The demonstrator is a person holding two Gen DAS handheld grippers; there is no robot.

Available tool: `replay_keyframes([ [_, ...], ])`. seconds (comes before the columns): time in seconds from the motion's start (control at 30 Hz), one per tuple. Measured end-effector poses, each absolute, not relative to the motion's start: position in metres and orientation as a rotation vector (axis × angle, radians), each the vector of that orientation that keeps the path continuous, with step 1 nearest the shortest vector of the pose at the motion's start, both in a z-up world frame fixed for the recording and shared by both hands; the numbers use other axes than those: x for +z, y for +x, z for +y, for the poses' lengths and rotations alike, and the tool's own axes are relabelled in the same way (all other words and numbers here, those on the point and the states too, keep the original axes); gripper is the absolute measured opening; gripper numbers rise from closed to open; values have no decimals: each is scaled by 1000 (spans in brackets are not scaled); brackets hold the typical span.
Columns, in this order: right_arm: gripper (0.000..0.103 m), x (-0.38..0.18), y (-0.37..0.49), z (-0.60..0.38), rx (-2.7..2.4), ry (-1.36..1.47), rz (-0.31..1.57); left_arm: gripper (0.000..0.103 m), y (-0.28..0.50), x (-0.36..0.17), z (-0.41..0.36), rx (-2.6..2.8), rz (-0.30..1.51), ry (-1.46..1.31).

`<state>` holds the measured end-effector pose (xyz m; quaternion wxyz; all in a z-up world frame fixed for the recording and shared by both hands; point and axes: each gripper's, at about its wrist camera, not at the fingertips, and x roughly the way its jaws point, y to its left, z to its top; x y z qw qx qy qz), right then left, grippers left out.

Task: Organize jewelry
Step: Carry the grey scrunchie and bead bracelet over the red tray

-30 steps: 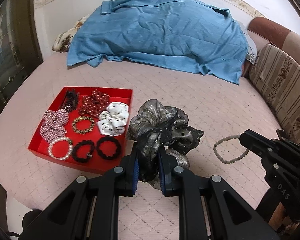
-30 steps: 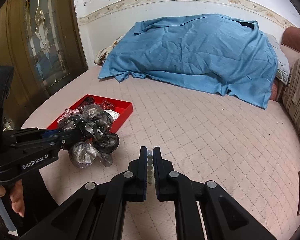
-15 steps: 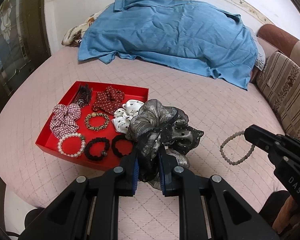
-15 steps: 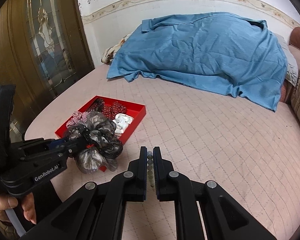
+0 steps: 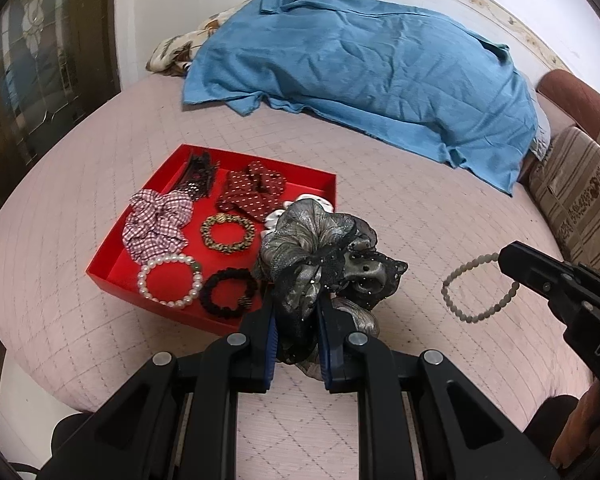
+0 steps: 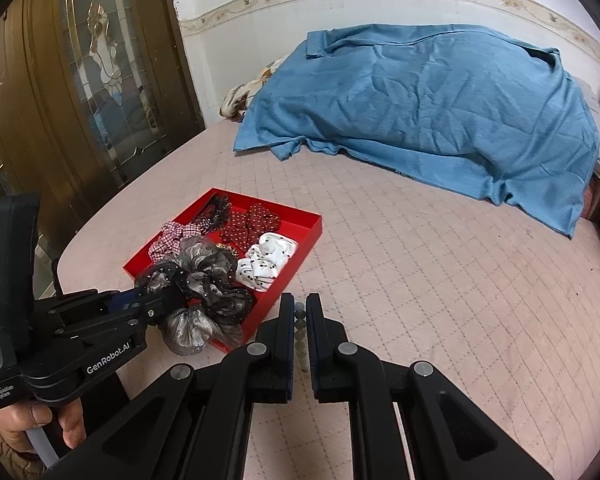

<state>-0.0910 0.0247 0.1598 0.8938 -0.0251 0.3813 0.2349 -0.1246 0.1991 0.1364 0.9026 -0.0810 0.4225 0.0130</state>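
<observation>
Left wrist, scrunchie (image 5: 320, 252) overhanging tray (image 5: 112, 276) edge

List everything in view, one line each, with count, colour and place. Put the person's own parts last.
red tray: 1, red, on the bed at left
gingham scrunchie: 1, red-white check, left side of the tray
polka-dot scrunchie: 1, dark red, far part of the tray
white scrunchie: 1, white with black spots, right side of the tray
gold bracelet: 1, gold, middle of the tray
pearl bracelet: 1, white, near edge of the tray
black hair tie: 1 visible, black, near edge of the tray
dark hair clip: dark, far corner of the tray, count unclear
grey scrunchie: 1, grey-black, held in the left gripper
bead bracelet: 1, pale, hanging from the right gripper
blue cloth: 1, blue, far end of the bed
hand: 1, on the left gripper's handle
</observation>
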Motion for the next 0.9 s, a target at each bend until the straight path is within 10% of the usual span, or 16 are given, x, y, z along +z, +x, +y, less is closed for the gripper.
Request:
replay_keyframes([
  [0.9,7,157,-41,103,630,-34,862,17,-107,118,304,145,863,-306],
])
